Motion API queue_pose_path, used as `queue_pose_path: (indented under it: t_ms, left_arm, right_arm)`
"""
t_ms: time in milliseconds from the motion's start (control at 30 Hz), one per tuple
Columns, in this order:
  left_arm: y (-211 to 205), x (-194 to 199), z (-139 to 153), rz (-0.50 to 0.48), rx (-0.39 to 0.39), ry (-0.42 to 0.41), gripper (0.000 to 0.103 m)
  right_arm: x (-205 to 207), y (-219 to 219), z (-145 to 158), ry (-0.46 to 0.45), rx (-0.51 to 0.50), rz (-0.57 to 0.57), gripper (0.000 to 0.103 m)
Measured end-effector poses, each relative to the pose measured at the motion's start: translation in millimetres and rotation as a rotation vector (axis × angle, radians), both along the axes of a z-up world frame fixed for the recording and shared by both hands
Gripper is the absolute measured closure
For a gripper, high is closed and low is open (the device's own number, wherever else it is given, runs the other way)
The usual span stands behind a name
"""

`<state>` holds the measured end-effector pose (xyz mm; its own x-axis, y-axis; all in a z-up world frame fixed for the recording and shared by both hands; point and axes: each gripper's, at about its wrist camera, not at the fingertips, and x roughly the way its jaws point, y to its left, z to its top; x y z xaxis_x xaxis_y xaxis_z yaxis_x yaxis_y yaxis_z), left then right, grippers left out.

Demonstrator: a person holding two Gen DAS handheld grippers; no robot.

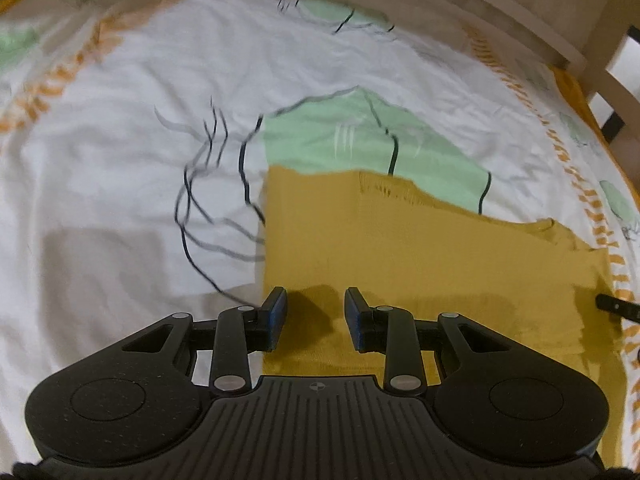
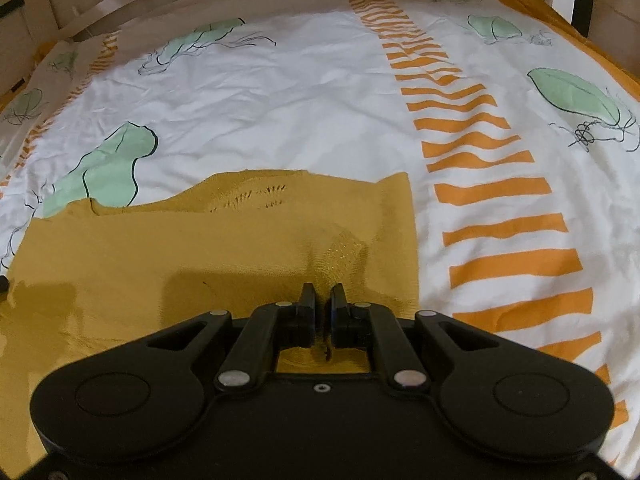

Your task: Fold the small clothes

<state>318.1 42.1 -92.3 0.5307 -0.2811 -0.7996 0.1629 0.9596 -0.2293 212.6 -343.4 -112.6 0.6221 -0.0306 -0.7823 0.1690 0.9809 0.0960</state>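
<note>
A mustard-yellow garment (image 1: 400, 248) lies spread flat on the bed, with a knitted pattern near its far edge. My left gripper (image 1: 316, 296) hovers open over the garment's left edge, nothing between its fingers. In the right wrist view the same garment (image 2: 200, 248) fills the lower left. My right gripper (image 2: 323, 290) is shut on a pinch of the cloth near its right edge, and the fabric puckers up toward the tips. A black tip of the right gripper (image 1: 616, 306) shows at the right border of the left wrist view.
The bed sheet (image 2: 304, 92) is white with green shapes, black scribbles and an orange striped band (image 2: 492, 192). A pale wooden bed frame (image 1: 520, 4) runs along the far side, with slats at the right (image 1: 616, 88).
</note>
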Motion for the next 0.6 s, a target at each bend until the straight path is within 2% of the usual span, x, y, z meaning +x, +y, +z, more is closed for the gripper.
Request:
queue_pose_path:
  t_ms: [233,300,400,433,500,600]
  left_arm:
    - [-3.0,-3.0,-6.6,0.013,0.023,-0.010,0.072]
    - [-4.6,-3.6,-8.1,0.007,0.037,-0.011,0.072]
    - [-7.5,-3.7,-10.1,-0.005,0.057,-0.015,0.072]
    - [-7.8,-3.4,-10.1,-0.007,0.060,-0.015,0.072]
    - [-8.0,-2.8,-9.8,-0.008,0.062,-0.014,0.071]
    - [-7.1,-2.3,-10.5,-0.004,0.055,-0.011,0.071]
  right_arm:
    - [-12.4,10.2,7.9,-0.081,-0.134,0.058,0.091]
    - [-10.2,11.5,1.6,-0.040,-0.162,0.074,0.091]
    - [-8.8,2.0,-3.6,-0.014,-0.113,0.040,0.089]
    - [-9.5,-2.9,-2.2,-0.020,-0.081,0.015,0.084]
    - [-11.0,-12.8,1.4,-0.041,-0.018,-0.038,0.073]
    - [-11.2,-23.4,6.5,-0.096,0.008,-0.096,0.071]
